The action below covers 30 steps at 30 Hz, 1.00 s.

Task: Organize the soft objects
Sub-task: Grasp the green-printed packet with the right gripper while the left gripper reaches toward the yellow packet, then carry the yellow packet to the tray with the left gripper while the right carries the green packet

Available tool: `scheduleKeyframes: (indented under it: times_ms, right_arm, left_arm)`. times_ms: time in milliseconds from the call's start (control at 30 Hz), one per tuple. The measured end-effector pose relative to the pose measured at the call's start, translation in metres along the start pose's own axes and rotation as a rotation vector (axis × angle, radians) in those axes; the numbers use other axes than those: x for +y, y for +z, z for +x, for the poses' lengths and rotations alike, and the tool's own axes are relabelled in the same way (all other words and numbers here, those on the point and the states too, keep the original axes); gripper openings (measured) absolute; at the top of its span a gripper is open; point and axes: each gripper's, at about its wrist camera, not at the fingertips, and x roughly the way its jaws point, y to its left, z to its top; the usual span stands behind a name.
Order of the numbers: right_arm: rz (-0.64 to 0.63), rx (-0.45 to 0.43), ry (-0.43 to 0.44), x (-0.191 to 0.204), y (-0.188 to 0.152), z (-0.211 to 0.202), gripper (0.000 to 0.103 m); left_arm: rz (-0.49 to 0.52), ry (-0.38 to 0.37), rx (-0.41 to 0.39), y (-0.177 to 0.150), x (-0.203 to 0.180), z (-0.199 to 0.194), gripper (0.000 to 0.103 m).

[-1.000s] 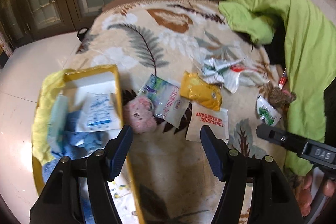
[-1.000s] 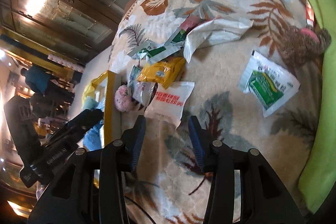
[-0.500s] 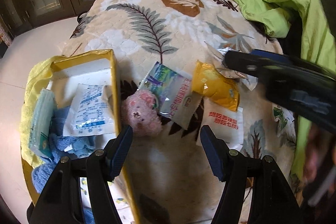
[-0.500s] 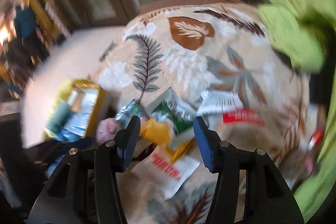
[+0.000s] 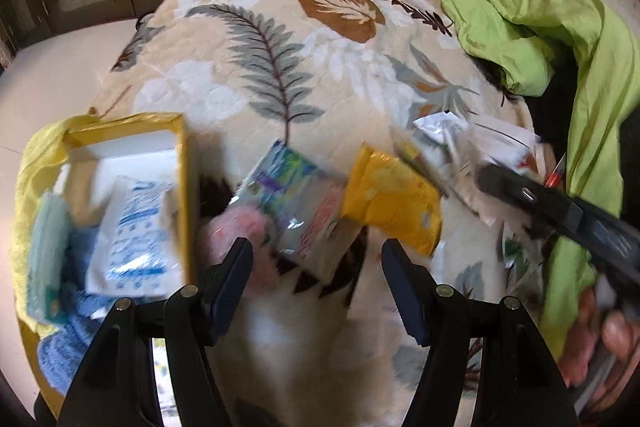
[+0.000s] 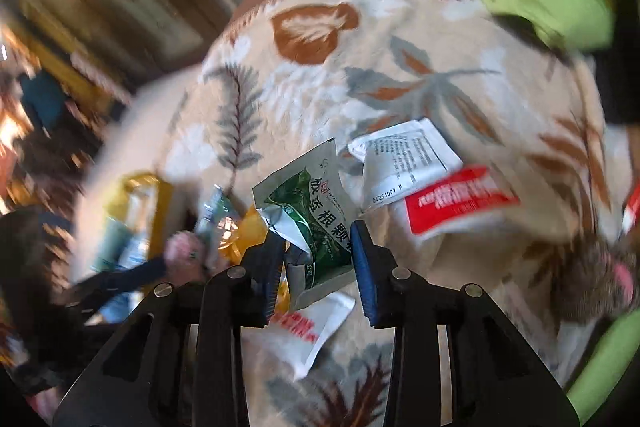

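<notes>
Far half of leaf-print quilt (image 5: 304, 39) bare, wide room for approach. Near half crowded: yellow box (image 5: 182, 187) at left edge, pink plush (image 5: 240, 227) just beside its wall, packets overlapping across middle. Green cloth (image 5: 592, 75) heaped along right side. Green sachet (image 6: 316, 215) stands between right gripper (image 6: 316, 255) fingers.

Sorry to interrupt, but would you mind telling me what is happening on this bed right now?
A person is sorting soft packets scattered on a leaf-print quilt into a yellow box, which already holds a blue-printed sachet and blue cloth. The right hand-held gripper has its jaws around a green-and-white sachet, though not visibly clamped. The left hand-held gripper is open and holds nothing, hovering near a pink plush toy and a yellow packet.
</notes>
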Motion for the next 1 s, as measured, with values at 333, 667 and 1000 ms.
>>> scheduleKeyframes:
  times_ms: [333, 667, 1000]
  right_arm:
    - [0.070, -0.039, 0.076, -0.019, -0.010, -0.034, 0.032]
    - [0.083, -0.037, 0.103, -0.023, -0.010, -0.033, 0.033]
    - [0.115, -0.034, 0.104, -0.028, -0.013, -0.032, 0.033]
  left_arm:
    - [0.233, 0.023, 0.067, 0.027, -0.058, 0.029, 0.068]
    - [0.385, 0.056, 0.140, 0.031, -0.079, 0.061, 0.074]
    - [0.391, -0.021, 0.152, 0.023, -0.083, 0.064, 0.038]
